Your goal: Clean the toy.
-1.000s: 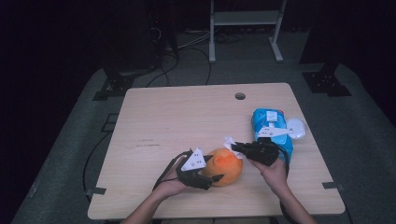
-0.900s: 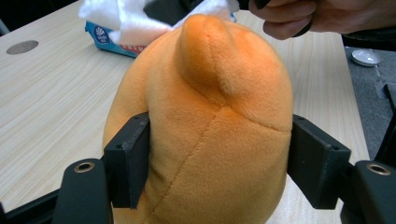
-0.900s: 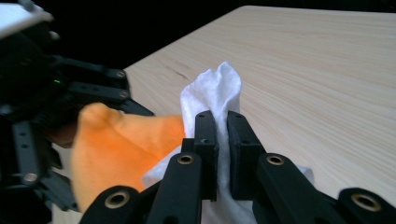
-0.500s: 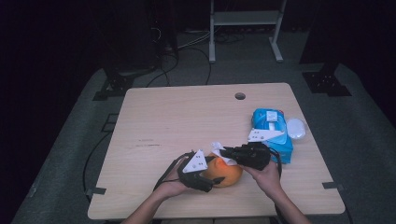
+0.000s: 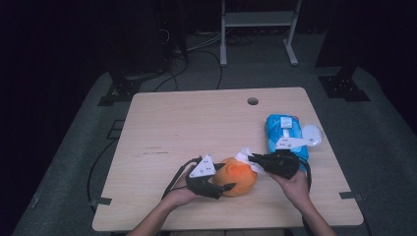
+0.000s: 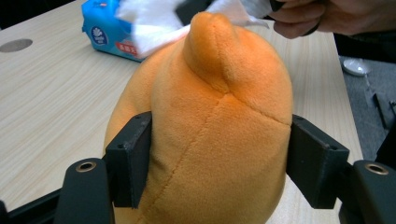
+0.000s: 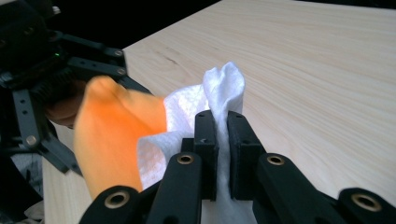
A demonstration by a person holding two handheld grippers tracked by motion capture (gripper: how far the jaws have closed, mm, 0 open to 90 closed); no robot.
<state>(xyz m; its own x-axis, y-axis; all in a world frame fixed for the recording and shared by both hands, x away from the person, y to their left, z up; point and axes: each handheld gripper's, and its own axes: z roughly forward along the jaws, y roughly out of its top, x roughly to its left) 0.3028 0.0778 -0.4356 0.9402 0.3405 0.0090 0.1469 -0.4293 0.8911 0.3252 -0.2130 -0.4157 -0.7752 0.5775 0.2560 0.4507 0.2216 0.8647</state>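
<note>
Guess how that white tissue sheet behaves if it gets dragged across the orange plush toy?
Probably floppy: the white tissue sheet crumples and folds above the right hand-held gripper, which is shut on it. Likely very light and tear-prone, since it looks thin. It may snag rather than slide, because the orange plush toy clamped in the left hand-held gripper looks fuzzy.

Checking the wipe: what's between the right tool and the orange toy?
A white tissue, pinched in the right tool and lying against the orange toy, in the right gripper view.

One orange plush toy [image 5: 238, 176], one white tissue [image 5: 244, 157], one blue tissue pack [image 5: 282, 129], two grippers, left [image 5: 222, 187] and right [image 5: 252, 158].
</note>
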